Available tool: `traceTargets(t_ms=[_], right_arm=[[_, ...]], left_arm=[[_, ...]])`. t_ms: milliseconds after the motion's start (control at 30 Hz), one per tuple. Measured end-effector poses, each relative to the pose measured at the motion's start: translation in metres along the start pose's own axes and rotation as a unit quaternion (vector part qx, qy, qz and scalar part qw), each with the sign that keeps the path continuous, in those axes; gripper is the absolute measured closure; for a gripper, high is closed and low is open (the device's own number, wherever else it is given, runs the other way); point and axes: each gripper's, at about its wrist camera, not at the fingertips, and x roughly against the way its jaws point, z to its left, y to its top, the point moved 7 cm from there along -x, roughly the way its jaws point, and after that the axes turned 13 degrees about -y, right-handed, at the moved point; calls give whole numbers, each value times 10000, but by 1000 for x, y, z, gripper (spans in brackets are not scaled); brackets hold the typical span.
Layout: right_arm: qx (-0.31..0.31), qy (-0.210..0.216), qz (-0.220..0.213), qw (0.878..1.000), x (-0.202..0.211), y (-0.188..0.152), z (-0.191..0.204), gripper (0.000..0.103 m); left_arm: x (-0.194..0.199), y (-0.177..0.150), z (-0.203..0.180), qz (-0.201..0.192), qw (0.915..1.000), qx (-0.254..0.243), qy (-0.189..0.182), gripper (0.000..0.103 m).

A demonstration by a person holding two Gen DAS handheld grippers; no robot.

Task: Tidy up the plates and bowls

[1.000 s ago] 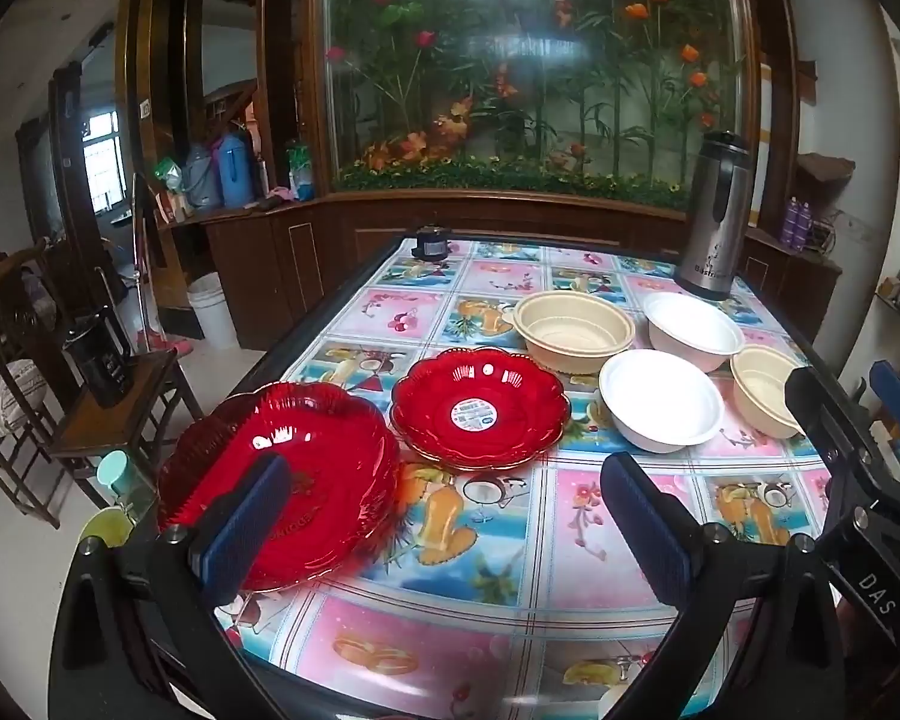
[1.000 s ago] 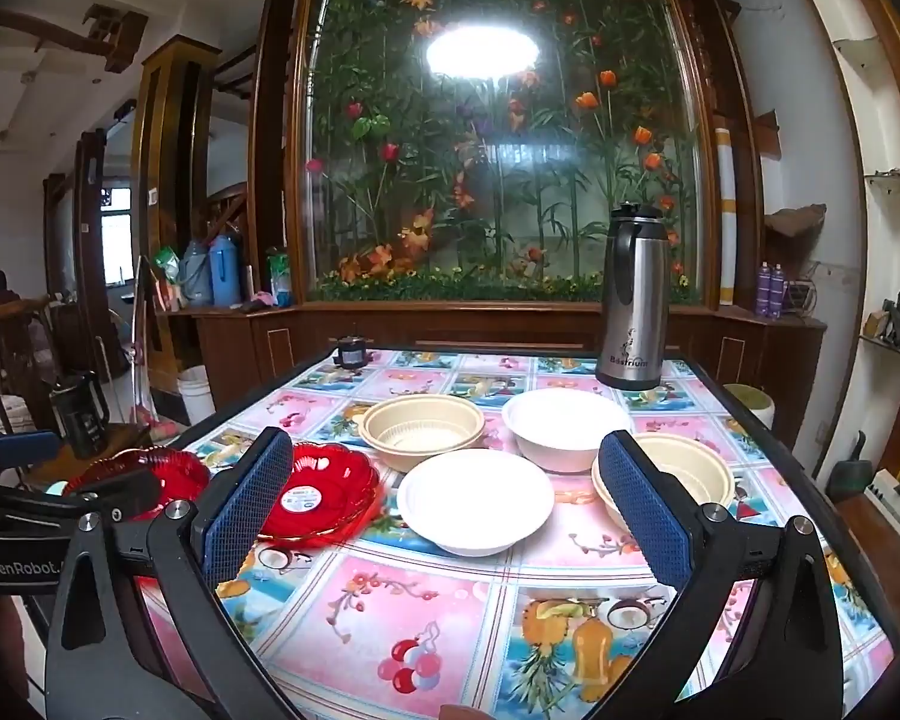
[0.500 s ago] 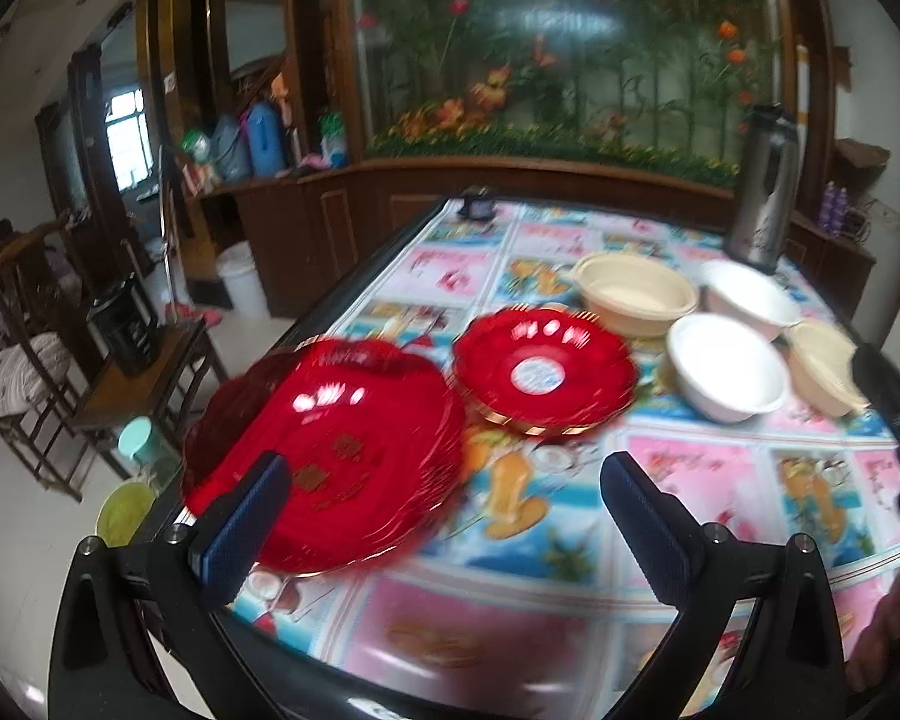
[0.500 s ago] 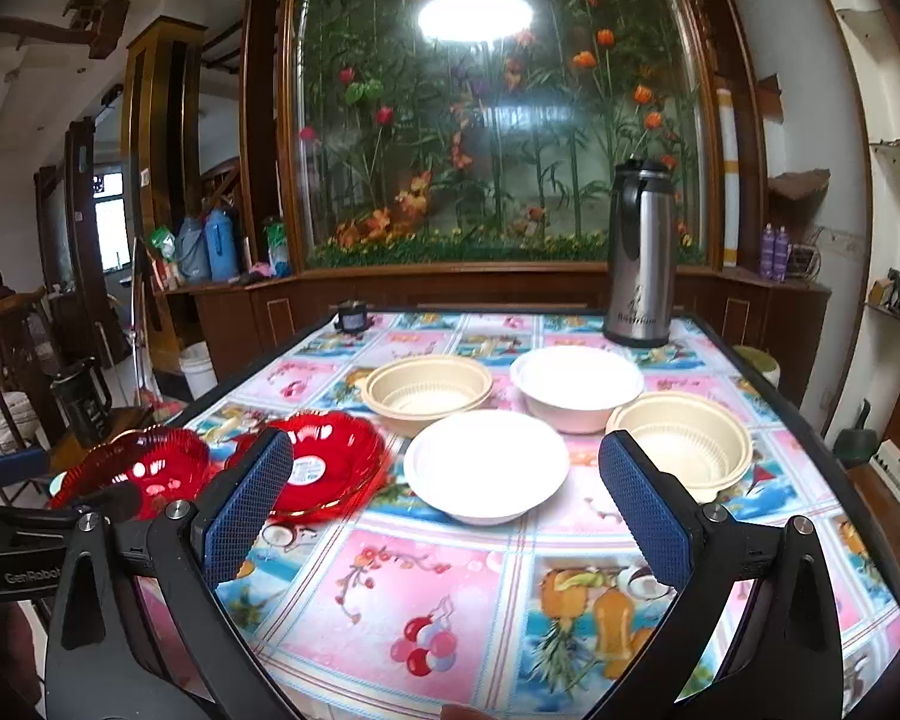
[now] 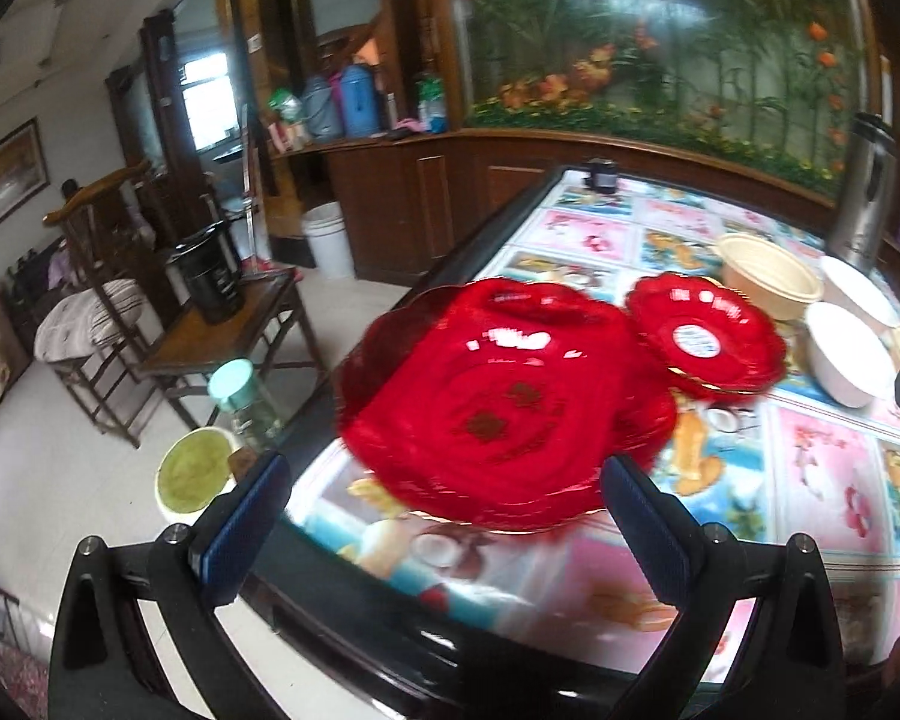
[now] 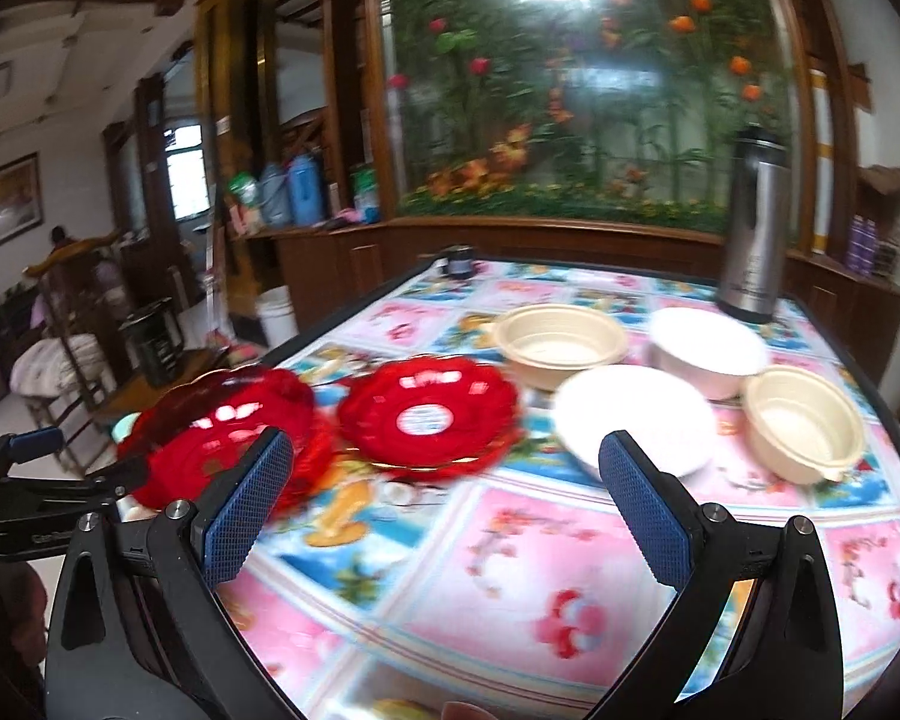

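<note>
A large red plate lies at the table's near left corner, with a smaller red plate to its right. My left gripper is open just in front of the large plate. In the right wrist view both red plates show, the large one and the small one, beside two beige bowls and two white bowls. My right gripper is open and empty above the tablecloth. The left gripper's fingers reach the large plate's near edge.
The table has a flowered cloth. A steel thermos stands at the back right and a small dark cup at the far edge. Beside the table's left edge are a bottle, a green bowl and wooden chairs.
My left gripper has swung left and closer to the large red plate. My right gripper has turned left too, so the plates now fill more of its view. Both stay open.
</note>
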Motion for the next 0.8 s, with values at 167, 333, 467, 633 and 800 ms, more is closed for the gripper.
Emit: traceTargets(t_ms=[167, 333, 467, 633, 800], right_arm=[[286, 252, 57, 9993, -9, 3, 40, 0], [203, 513, 423, 9976, -25, 2, 62, 0], [80, 684, 642, 9956, -35, 2, 72, 0], [146, 731, 722, 9946, -39, -2, 86, 0], [154, 719, 850, 9937, -43, -1, 89, 0]], left_arm=[[-7, 1, 17, 43, 9997, 184, 123, 0], [-8, 0, 32, 35, 9992, 339, 206, 0], [-9, 1, 41, 20, 9992, 375, 165, 0], [-10, 0, 44, 27, 9993, 348, 99, 0], [-11, 0, 47, 48, 9992, 384, 57, 0]])
